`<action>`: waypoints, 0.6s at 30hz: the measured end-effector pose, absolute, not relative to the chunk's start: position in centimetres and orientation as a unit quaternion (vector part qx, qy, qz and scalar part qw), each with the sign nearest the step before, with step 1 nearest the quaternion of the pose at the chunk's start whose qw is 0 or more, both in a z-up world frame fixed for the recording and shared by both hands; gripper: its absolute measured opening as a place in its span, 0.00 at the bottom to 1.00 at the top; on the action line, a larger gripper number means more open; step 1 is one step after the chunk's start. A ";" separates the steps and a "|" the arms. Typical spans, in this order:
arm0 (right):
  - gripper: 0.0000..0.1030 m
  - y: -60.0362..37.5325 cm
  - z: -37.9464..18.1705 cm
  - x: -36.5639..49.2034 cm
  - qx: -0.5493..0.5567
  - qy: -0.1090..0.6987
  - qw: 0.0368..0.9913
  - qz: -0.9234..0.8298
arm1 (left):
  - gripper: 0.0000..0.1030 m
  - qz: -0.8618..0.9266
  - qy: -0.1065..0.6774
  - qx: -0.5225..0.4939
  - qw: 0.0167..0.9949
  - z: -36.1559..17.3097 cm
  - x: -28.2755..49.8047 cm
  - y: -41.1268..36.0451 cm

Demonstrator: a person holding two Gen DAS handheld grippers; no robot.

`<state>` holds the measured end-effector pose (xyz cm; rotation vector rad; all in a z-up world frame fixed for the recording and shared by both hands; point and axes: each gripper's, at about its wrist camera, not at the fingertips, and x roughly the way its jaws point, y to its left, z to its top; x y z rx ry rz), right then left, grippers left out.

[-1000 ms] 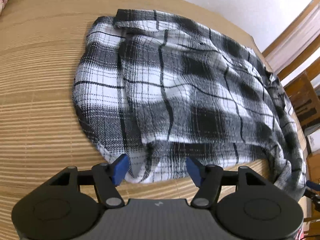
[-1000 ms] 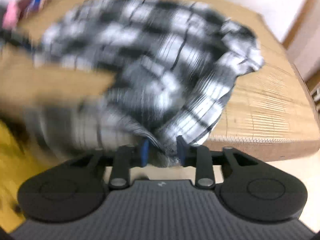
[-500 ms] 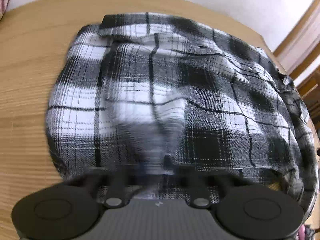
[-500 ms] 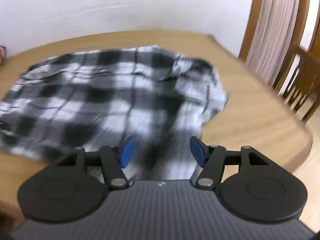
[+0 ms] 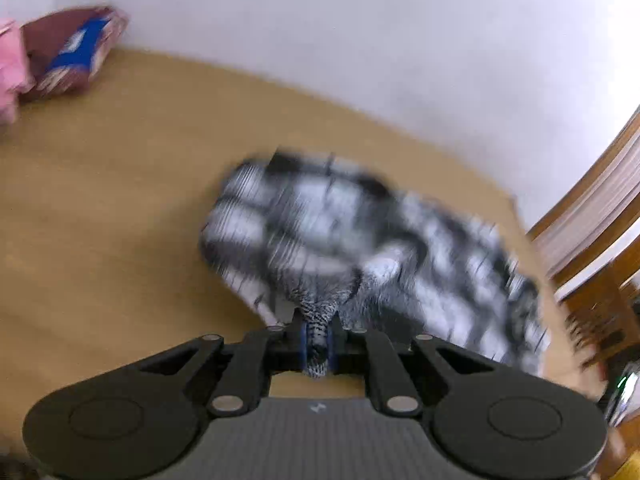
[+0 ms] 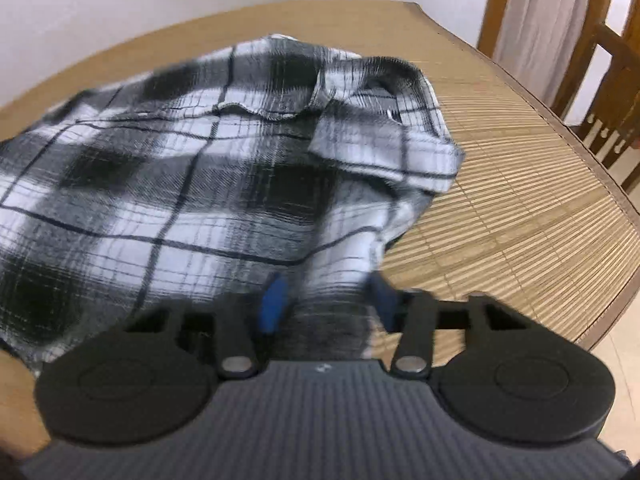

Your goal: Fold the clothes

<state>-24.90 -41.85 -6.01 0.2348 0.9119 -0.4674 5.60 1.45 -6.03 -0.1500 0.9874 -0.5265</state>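
A black-and-white plaid shirt (image 5: 360, 232) lies spread on the bamboo-mat table (image 5: 100, 220). My left gripper (image 5: 317, 340) is shut on a pinched fold of its near hem and holds that fold raised above the mat; the view is blurred by motion. In the right wrist view the shirt (image 6: 180, 168) fills the left and middle, with a cuff (image 6: 400, 152) folded over at the right. My right gripper (image 6: 328, 300) is at the shirt's near edge. Its jaws are closing, with a bunch of cloth between the blue pads (image 6: 274, 304).
A maroon and blue packet (image 5: 68, 56) and something pink (image 5: 10, 68) lie at the table's far left by the white wall. A wooden chair (image 6: 608, 60) and a curtain stand beyond the table's right edge (image 6: 592, 184). Bare mat (image 6: 520, 200) lies right of the shirt.
My left gripper closed on the shirt's hem and rose with it, so the shirt now looks farther off. My right gripper let go, opened, shifted along the edge and is narrowing around cloth again.
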 end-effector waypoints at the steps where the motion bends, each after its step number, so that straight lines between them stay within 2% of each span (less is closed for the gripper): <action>1: 0.25 -41.7 -6.0 -25.4 0.106 0.443 0.864 -0.217 | 0.10 -0.236 0.486 -0.055 0.840 -7.2 5.0 1.9; 5: 0.26 -40.7 -7.3 -26.9 0.060 0.491 0.845 -0.202 | 0.11 -0.188 0.563 0.004 0.805 -13.4 3.9 3.4; 8: 0.27 -40.0 -7.9 -27.3 0.061 0.515 0.829 -0.210 | 0.16 -0.181 0.599 -0.036 0.779 -15.4 4.7 5.2; 9: 0.27 -39.7 -7.7 -27.3 0.060 0.513 0.827 -0.221 | 0.18 -0.183 0.593 -0.044 0.783 -14.9 5.1 5.6; 11: 0.28 -38.9 -6.4 -27.2 0.047 0.488 0.836 -0.247 | 0.33 -0.186 0.576 -0.047 0.795 -13.7 5.8 6.0; 13: 0.31 -37.3 -4.7 -26.4 0.014 0.454 0.854 -0.254 | 0.42 -0.189 0.550 -0.031 0.813 -12.3 6.9 6.2; 16: 0.44 -34.0 -3.1 -23.6 -0.059 0.407 0.889 -0.201 | 0.51 -0.196 0.517 -0.023 0.833 -10.7 9.2 5.5; 18: 0.48 -30.9 -2.9 -21.2 -0.109 0.386 0.905 -0.138 | 0.53 -0.211 0.505 -0.025 0.837 -10.3 11.2 3.7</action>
